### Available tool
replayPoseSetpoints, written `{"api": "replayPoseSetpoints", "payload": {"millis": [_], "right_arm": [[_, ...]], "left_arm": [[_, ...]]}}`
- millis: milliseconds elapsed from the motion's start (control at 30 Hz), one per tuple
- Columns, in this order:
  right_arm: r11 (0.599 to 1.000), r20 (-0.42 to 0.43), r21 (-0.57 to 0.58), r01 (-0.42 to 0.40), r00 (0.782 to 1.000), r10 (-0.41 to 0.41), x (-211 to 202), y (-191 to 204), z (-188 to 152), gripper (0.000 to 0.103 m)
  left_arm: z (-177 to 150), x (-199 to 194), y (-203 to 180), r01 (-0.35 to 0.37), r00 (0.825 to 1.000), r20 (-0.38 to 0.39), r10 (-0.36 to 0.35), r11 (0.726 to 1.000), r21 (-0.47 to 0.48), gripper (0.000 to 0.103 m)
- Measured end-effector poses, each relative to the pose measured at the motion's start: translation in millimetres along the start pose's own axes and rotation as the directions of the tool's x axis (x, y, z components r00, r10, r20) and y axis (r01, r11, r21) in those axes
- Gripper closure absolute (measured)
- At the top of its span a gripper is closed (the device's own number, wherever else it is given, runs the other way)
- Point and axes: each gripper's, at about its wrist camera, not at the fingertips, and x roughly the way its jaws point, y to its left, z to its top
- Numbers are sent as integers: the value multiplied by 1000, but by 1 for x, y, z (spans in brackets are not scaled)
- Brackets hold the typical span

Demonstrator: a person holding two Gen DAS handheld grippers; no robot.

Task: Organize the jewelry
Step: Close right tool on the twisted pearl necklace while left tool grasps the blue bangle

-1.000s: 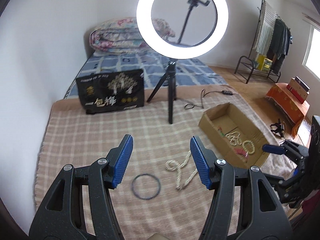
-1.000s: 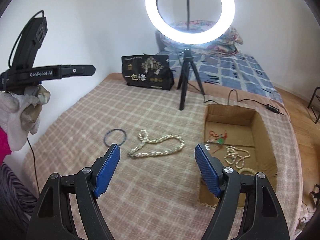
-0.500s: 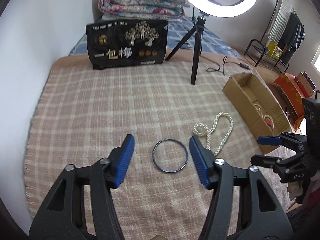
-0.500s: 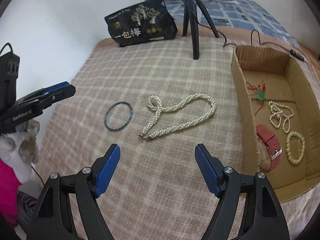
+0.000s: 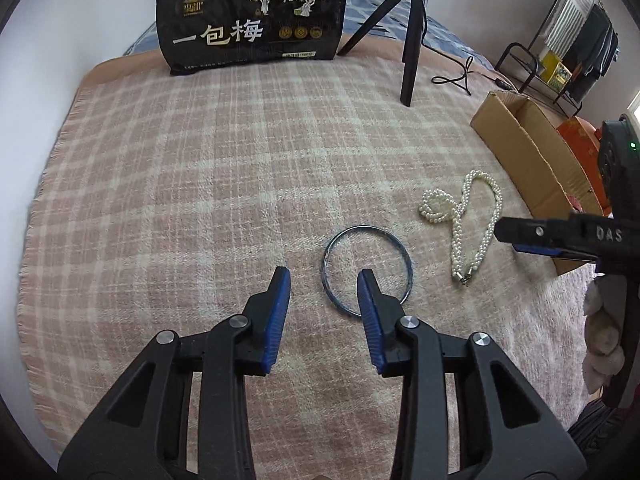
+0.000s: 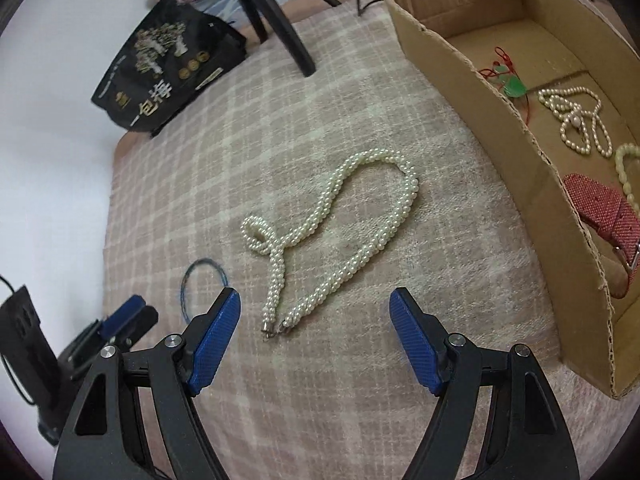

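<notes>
The left tongs (image 5: 324,278) stand open low over the plaid blanket (image 5: 200,168), one blue pad inside the thin blue bangle (image 5: 367,269), the other outside its near-left rim. The right tongs (image 6: 315,306) gape wide just short of the clasp ends of the twisted pearl necklace (image 6: 340,236). For a sound pickup, each pair should probably straddle one strand or rim, press into the soft blanket and close gently. The cardboard box (image 6: 520,148) to the right already holds a pearl strand (image 6: 576,118) and red strap (image 6: 600,208).
</notes>
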Motion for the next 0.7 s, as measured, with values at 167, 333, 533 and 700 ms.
{"api": "replayPoseSetpoints", "payload": {"millis": [167, 333, 533, 700], "right_arm": [[995, 22, 96, 29, 999, -32, 10, -7, 7, 26], [989, 69, 122, 84, 993, -93, 16, 1, 18, 26], [973, 94, 111, 201, 973, -211, 31, 13, 26, 26], [951, 115, 38, 306, 944, -308, 42, 30, 32, 26]], "left_arm": [[1, 10, 1, 3, 1000, -17, -3, 1000, 7, 73], [2, 19, -1, 6, 1000, -28, -5, 1000, 23, 74], [4, 29, -3, 0, 999, -39, 1, 999, 43, 79], [4, 41, -8, -15, 999, -48, 18, 997, 70, 79]]}}
